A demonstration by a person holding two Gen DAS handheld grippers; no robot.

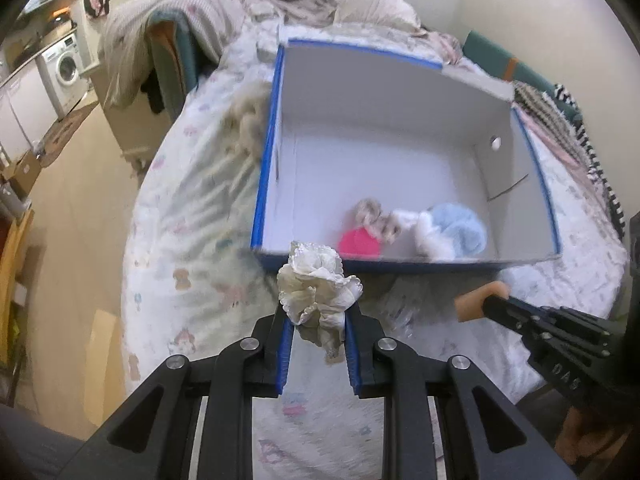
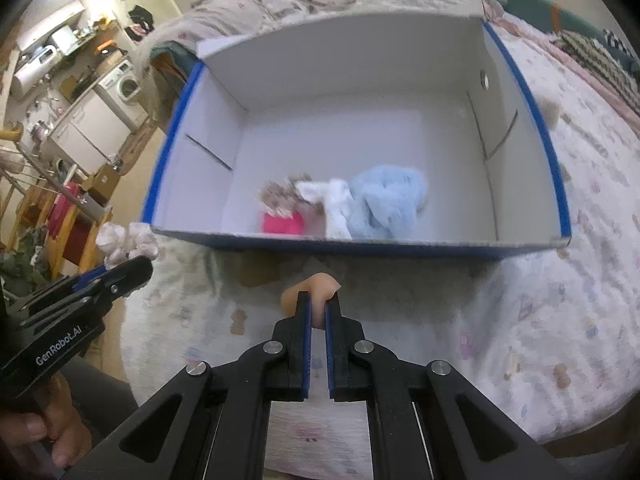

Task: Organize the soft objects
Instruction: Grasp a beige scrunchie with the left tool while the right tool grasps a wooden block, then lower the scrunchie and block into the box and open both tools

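A blue box with a white inside [image 1: 276,92] [image 2: 520,92] lies open on the bed. In it lie a pink round pad [image 1: 358,242] [image 2: 282,224], a beige frilly scrunchie [image 1: 376,218] [image 2: 280,196], a white fluffy piece [image 1: 424,228] [image 2: 338,208] and a light blue fluffy scrunchie [image 1: 460,228] [image 2: 390,200]. My left gripper [image 1: 316,314] [image 2: 132,260] is shut on a cream scrunchie [image 1: 316,284] [image 2: 128,242], just before the box's near wall. My right gripper [image 2: 318,300] [image 1: 486,302] is shut on a peach soft piece [image 2: 316,286] [image 1: 476,300], also in front of the box.
The box rests on a bed with a pale printed cover [image 1: 192,216] [image 2: 520,304]. Crumpled blankets and a pillow [image 1: 372,0] lie beyond the box. Knitted cloths [image 1: 560,120] lie at the right. A washing machine [image 1: 66,68] and floor are at the left.
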